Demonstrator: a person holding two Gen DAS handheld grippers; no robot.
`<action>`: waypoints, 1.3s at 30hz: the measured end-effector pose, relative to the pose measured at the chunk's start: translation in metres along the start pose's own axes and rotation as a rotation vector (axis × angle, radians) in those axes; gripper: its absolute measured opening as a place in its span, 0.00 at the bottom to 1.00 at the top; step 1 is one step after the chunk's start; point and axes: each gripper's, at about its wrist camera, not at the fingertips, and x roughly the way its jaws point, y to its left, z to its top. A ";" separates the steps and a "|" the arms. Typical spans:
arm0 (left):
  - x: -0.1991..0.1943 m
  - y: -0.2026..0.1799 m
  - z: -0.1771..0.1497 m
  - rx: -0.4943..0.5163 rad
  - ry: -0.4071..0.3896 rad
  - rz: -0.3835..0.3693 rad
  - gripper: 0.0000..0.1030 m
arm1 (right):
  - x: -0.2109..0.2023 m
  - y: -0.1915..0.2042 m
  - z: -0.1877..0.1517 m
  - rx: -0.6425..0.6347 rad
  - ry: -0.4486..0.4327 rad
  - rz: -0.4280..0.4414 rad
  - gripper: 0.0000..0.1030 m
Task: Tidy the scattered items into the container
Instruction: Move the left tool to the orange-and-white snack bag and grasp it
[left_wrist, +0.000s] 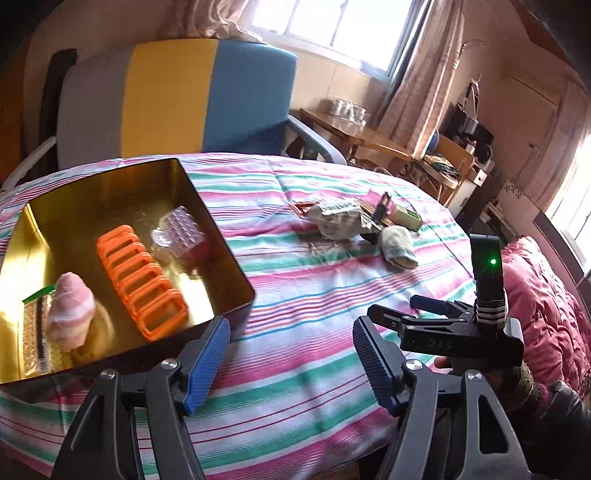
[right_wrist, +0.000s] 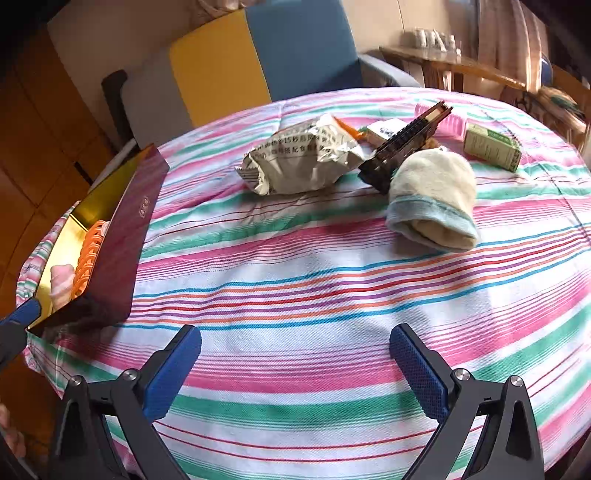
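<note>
Gold-lined container (left_wrist: 110, 206) sits at the left of the striped cloth (left_wrist: 303, 295) in the left wrist view, holding an orange rack (left_wrist: 142, 280), while the left gripper (left_wrist: 291, 362) gapes wide and empty beside it. From the right wrist view, the right gripper (right_wrist: 295, 369) also spreads wide, holding nothing, with a crumpled packet (right_wrist: 303, 158) and rolled towel (right_wrist: 432, 199) lying farther off.

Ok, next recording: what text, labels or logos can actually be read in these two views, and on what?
"DAS": embossed on the black body of the right gripper, seen from the left wrist view.
Crumpled snack packet: rows of printed characters with "15" among them, otherwise too blurred to read.
Maroon box: small gold emblem on its side, unreadable.
Green carton: fine print, too small.
White label behind the comb: blurred.
</note>
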 end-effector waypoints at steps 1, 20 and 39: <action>0.005 -0.006 0.002 0.009 0.011 -0.010 0.69 | -0.004 -0.003 -0.005 -0.016 -0.017 -0.012 1.00; 0.125 -0.058 0.140 0.070 0.108 0.005 0.69 | -0.003 0.003 -0.029 -0.170 -0.133 -0.084 1.00; 0.264 -0.049 0.188 0.107 0.327 0.100 0.68 | -0.002 0.003 -0.032 -0.202 -0.149 -0.057 1.00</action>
